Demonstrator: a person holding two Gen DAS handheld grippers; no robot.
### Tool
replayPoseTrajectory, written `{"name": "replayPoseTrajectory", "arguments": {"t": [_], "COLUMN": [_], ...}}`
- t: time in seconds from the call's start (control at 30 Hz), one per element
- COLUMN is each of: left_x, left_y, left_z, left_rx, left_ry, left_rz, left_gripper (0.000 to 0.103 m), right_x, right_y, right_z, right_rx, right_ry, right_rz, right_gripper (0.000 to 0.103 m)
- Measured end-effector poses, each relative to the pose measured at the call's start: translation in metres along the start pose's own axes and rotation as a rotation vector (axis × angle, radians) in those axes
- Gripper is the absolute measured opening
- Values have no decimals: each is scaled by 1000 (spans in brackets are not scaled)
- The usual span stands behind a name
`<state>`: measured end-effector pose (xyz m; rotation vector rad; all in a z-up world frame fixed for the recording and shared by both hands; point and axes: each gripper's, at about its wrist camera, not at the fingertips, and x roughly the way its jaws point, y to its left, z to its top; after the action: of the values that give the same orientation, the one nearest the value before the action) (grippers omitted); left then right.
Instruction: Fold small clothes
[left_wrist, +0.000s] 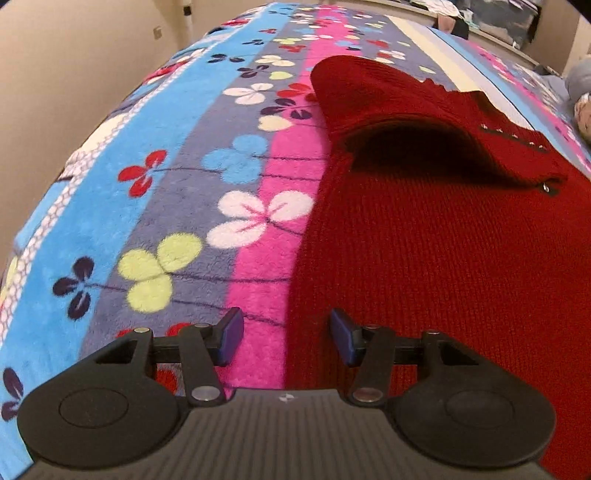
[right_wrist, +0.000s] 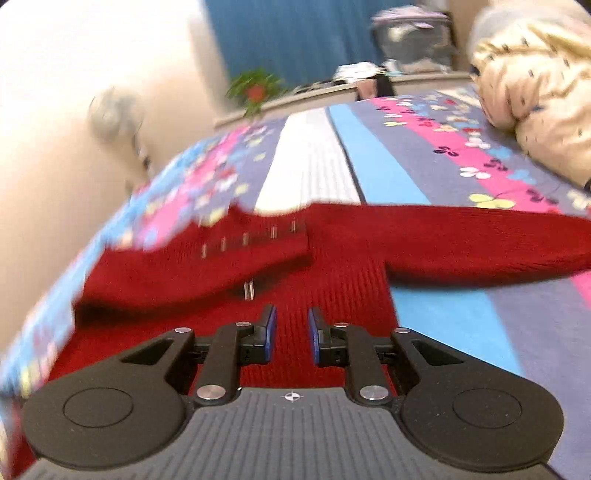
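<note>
Left gripper (left_wrist: 287, 338) at frame bottom, jaws wide, empty, straddling left edge of red sweater (left_wrist: 443, 258) on blanket (left_wrist: 147, 184). Right gripper (right_wrist: 291, 334) narrow, empty, above sweater body; unfolded sleeve (right_wrist: 480, 240) stretches right, nearer right gripper.

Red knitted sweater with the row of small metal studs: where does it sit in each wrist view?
Left wrist: red knitted sweater fills the right half, one sleeve folded across it.
Right wrist: it spans the middle, one sleeve stretched out to the right.
Shared landmark: the row of studs, and the flowered striped fleece blanket underneath.
</note>
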<state>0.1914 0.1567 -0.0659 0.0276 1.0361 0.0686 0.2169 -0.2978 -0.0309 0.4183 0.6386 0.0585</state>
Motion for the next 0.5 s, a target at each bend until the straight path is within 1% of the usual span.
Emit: {"name": "replayPoseTrajectory", "arguments": {"t": [0.03, 0.07, 0.1, 0.17, 0.23, 0.27, 0.3, 0.33, 0.37, 0.4, 0.43, 0.47, 0.5], "left_x": [0, 1, 1, 7, 8, 8, 9, 9, 10, 10, 11, 12, 12], "left_y": [-1, -2, -2, -5, -4, -5, -5, -6, -6, -8, -9, -11, -13], "left_z": [0, 2, 3, 8, 9, 10, 11, 12, 13, 14, 15, 16, 17], "left_rx": [1, -4, -11, -26, -30, -30, -29, -27, -23, -16, -9, -1, 8], "left_ry": [1, 6, 11, 16, 19, 21, 23, 23, 23, 22, 20, 17, 15], "left_rz": [-1, -4, -8, -18, -24, -26, -28, -31, -32, -28, -23, -18, -13], "left_gripper": [58, 58, 58, 58, 58, 58, 58, 58, 58, 58, 58, 58, 58], "right_x": [19, 37, 54, 87, 114, 125, 134, 141, 143, 143, 139, 131, 118], "right_y": [-1, -1, -3, -6, -9, -7, -4, 3, 11, 19, 26, 33, 37], "right_z": [9, 16, 22, 29, 33, 34, 34, 35, 35, 35, 37, 40, 41], "right_rx": [55, 99, 134, 206, 292, 318, 316, 282, 239, 197, 151, 106, 83], "right_ry": [17, 34, 49, 73, 102, 123, 137, 132, 120, 111, 69, -3, -94], "right_rz": [9, 19, 16, -39, -71, -80, -92, -120, -138, -144, -154, -168, -205], "right_gripper": [29, 43, 51, 51, 51, 51, 51, 49, 25, 6, 6, 6, 5]}}
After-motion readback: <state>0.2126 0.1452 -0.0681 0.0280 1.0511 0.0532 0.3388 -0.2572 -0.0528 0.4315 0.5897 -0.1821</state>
